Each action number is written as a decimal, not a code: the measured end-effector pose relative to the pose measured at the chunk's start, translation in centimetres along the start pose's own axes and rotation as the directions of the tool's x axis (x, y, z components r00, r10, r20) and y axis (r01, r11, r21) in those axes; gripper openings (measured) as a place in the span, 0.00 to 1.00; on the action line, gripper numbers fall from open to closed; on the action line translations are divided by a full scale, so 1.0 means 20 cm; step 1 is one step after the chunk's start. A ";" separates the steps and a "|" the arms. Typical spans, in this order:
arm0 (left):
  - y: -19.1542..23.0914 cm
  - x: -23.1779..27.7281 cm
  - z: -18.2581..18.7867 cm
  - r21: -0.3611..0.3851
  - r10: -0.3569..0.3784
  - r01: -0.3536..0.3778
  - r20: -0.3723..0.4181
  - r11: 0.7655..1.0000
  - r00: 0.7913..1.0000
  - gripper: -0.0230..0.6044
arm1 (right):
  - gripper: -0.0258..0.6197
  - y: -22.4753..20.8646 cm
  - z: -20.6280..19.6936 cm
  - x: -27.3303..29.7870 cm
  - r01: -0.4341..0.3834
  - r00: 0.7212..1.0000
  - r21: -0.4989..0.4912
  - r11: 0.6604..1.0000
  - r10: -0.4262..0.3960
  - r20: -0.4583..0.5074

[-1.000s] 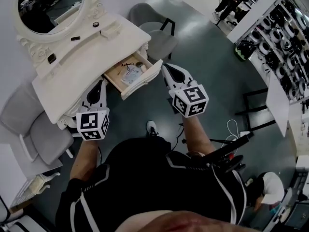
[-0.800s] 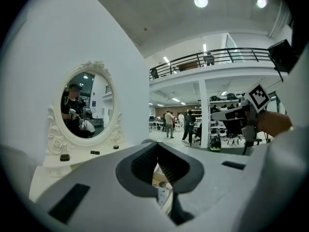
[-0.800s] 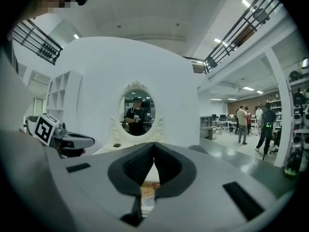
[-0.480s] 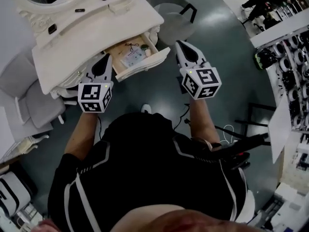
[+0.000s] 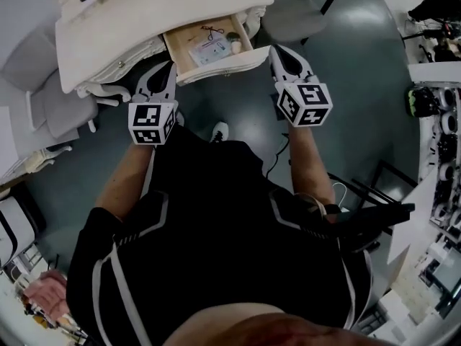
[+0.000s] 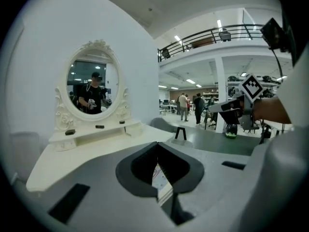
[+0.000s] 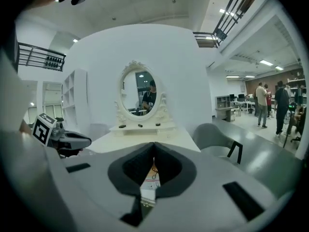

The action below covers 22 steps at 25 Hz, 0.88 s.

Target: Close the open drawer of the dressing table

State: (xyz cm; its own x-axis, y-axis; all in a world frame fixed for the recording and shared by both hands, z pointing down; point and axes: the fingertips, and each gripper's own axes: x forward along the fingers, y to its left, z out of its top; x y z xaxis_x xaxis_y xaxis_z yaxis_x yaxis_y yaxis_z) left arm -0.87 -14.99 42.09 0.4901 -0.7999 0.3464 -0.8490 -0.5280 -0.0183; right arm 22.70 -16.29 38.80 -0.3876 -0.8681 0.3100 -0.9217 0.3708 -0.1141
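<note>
The white dressing table stands at the top of the head view, its drawer pulled out and showing a wooden inside with papers and small items. My left gripper hovers just left of the drawer's white front, shut and holding nothing. Just right of that front, my right gripper is also shut and holds nothing. In the left gripper view the left gripper points over the table top toward the oval mirror. The right gripper points at the mirror, with drawer contents showing below its tips.
A grey chair stands right of the table and two grey chairs to its left. The person's shoe and a cable are on the dark floor. People stand far back in the hall.
The table has slid toward the top of the head view. Both grippers have come closer to the drawer front, one on each side. The drawer is still open.
</note>
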 end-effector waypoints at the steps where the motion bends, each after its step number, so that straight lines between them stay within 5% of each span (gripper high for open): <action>1: 0.00 0.01 -0.07 -0.002 0.017 -0.017 -0.020 1.000 1.000 0.04 | 0.05 -0.02 -0.06 0.02 0.000 1.000 -0.004 1.000 0.000 -0.023; 6: 0.01 0.09 -0.39 -0.101 0.007 -0.017 -0.102 0.995 0.995 0.04 | 0.05 -0.10 -0.30 0.15 0.025 0.992 0.005 1.000 -0.025 -0.124; 11: 0.00 0.17 -0.65 -0.115 0.003 -0.022 -0.164 0.993 0.986 0.04 | 0.05 -0.05 -0.53 0.27 -0.034 0.978 -0.015 0.999 0.030 -0.206; 22: -0.06 0.31 -1.10 -0.150 -0.043 -0.006 -0.323 0.989 0.945 0.04 | 0.05 -0.08 -1.13 0.41 -0.053 0.900 -0.041 0.998 0.030 -0.434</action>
State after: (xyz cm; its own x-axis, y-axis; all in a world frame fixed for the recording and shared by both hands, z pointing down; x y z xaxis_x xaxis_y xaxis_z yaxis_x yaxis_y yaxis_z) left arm -1.08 -13.04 64.85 0.4362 -0.6411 0.6315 -0.8719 -0.4747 0.1204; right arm 21.29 -16.59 62.82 -0.3695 -0.6272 0.6856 -0.8984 0.4296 -0.0913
